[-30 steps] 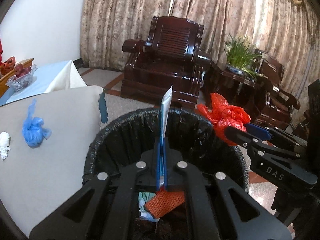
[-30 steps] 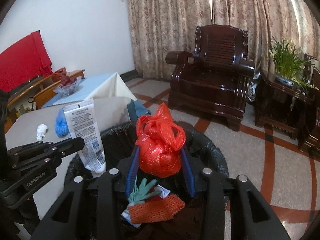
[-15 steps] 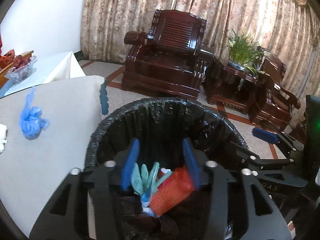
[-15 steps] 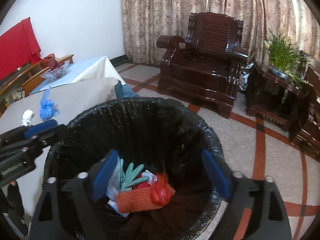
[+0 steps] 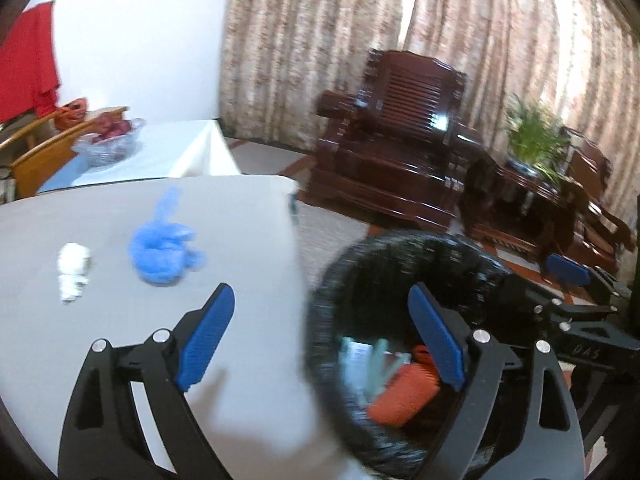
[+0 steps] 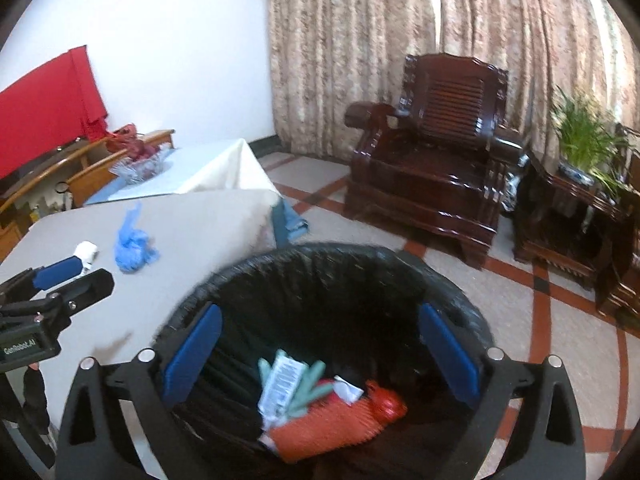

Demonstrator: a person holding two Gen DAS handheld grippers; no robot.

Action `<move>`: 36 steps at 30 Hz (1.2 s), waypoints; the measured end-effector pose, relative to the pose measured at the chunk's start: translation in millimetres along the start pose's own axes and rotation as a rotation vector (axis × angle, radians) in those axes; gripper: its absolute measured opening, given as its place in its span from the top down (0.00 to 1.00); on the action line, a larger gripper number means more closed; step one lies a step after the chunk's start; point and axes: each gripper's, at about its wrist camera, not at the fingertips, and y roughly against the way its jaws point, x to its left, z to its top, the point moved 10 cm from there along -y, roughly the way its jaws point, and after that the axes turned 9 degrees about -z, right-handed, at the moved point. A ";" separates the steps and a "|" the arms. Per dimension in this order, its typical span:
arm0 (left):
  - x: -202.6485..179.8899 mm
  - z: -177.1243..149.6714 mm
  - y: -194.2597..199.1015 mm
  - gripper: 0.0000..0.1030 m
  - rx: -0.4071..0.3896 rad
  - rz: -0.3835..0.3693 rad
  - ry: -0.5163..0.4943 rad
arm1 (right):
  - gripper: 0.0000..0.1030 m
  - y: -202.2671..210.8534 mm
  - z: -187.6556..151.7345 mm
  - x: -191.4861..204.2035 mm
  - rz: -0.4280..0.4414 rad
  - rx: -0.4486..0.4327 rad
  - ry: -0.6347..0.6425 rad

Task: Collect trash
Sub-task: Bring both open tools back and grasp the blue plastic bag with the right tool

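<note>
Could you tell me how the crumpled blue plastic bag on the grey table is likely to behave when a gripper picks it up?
The crumpled blue plastic bag looks thin and wrinkled, so it will probably be floppy and squash between the fingers. It seems very light, so a push may simply slide it across the grey table. Its loose twisted tail may dangle when it is lifted.

blur: trash bin (image 5: 400, 248) rim smeared, left view | hidden: white wad (image 6: 86, 251) partly behind left hand-held gripper (image 6: 70, 276)

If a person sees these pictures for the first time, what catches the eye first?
Probably the black-lined round trash bin beside the grey table, with an orange mesh bag inside. Next, the crumpled blue plastic bag and white paper wad lying on that table.
</note>
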 end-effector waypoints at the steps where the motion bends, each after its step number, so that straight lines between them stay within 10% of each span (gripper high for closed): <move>1: 8.5 0.4 4.7 0.16 -0.006 0.015 0.007 | 0.06 -0.7 4.3 9.8 0.014 -0.005 0.006; 18: 207.8 12.6 73.2 0.16 -0.079 0.337 0.122 | 0.06 -47.7 50.1 197.6 0.229 -0.065 0.070; 36: 328.5 -2.2 26.8 0.16 -0.018 0.413 0.181 | 0.07 -172.1 22.6 322.4 0.248 0.080 0.195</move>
